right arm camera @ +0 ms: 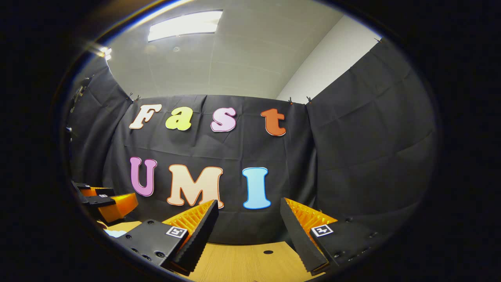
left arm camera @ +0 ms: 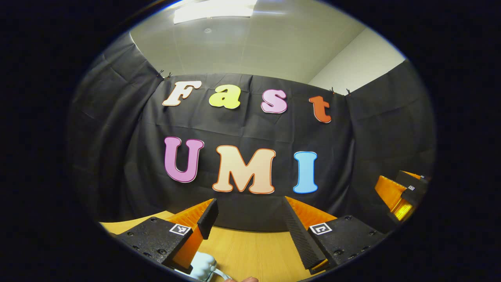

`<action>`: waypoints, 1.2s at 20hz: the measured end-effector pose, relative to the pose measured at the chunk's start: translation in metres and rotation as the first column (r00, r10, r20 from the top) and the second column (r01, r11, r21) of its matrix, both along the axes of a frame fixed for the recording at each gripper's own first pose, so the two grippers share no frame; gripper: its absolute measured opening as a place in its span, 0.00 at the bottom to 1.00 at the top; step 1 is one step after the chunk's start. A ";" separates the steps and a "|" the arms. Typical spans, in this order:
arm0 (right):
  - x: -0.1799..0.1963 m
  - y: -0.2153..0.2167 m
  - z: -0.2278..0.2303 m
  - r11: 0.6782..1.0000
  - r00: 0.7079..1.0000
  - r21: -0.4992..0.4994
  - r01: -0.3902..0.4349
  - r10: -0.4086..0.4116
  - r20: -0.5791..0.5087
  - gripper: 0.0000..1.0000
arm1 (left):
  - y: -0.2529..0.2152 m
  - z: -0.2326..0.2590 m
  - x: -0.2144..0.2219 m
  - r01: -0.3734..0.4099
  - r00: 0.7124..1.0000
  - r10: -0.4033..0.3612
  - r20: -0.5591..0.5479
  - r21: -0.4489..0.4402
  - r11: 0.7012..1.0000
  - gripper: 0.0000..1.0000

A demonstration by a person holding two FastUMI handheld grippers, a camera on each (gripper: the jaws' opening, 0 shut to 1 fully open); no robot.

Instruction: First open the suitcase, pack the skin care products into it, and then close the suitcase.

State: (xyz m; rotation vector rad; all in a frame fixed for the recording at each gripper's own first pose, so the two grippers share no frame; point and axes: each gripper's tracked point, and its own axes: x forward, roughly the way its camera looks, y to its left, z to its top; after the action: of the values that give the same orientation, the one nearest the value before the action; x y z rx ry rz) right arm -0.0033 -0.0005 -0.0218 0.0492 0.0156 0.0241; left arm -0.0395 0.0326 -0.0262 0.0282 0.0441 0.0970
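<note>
I hold both tongs up, pointed at the booth's black cloth wall (left arm camera: 242,129), with the ceiling and its light panel (left arm camera: 213,9) above it. The wooden desk (left arm camera: 254,250) runs below, up to the foot of that wall.

In the left gripper view, my left tongs (left arm camera: 250,219) stand wide, nothing between the fingers, only bare desk and cloth showing in the gap. Just beside the left finger, low on the desk near the bottom edge, lies a pale blue thing (left arm camera: 203,266), rounded and soft-looking; I cannot tell what it is, nor whether it is one of the skin care products. A fingertip (left arm camera: 246,279) peeks in just beside it at the very bottom. To the right of the desk, against the side cloth, my other tongs show from the side.

In the right gripper view, my right tongs (right arm camera: 248,223) also stand wide and hold nothing. The desk under them carries a small dark round mark (right arm camera: 268,252) near the wall. To the left of the desk, near the wall, my left tongs show, with a pale patch (right arm camera: 115,233) on the desk just below them, too small to make out.
</note>
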 end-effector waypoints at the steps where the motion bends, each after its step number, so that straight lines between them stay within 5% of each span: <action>1: -0.001 0.002 -0.001 1.000 1.000 -0.004 -0.011 0.011 0.000 0.98 | 0.008 -0.002 -0.004 -0.019 1.000 0.019 -0.003 0.009 1.000 0.94; 6: -0.006 0.009 -0.021 0.998 0.998 0.012 -0.057 0.057 -0.025 1.00 | 0.054 -0.020 -0.023 -0.114 0.992 0.116 -0.040 0.058 0.992 0.94; 11: -0.005 0.014 -0.051 0.996 0.991 0.024 -0.090 0.092 -0.100 0.98 | 0.075 -0.094 -0.040 -0.098 0.966 0.127 -0.225 0.135 0.986 0.94; 15: -0.005 0.005 -0.065 0.997 0.987 -0.007 -0.080 0.078 -0.142 0.99 | 0.068 -0.168 -0.060 -0.041 0.905 0.085 -0.417 0.113 0.993 0.95; 19: -0.007 -0.012 -0.074 0.997 0.985 -0.049 -0.054 0.046 -0.168 0.99 | 0.062 -0.235 -0.082 -0.004 0.804 0.044 -0.593 0.068 0.998 0.95; 24: -0.014 -0.031 -0.086 0.996 0.979 -0.086 -0.016 -0.002 -0.204 0.99 | 0.047 -0.279 -0.092 0.022 0.719 0.002 -0.695 0.026 0.999 0.92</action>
State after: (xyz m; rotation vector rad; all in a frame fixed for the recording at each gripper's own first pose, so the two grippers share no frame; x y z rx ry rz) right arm -0.0169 -0.0316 -0.1073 -0.0364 0.2216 0.0250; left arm -0.1318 0.0793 -0.3047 0.0977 0.8097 0.0714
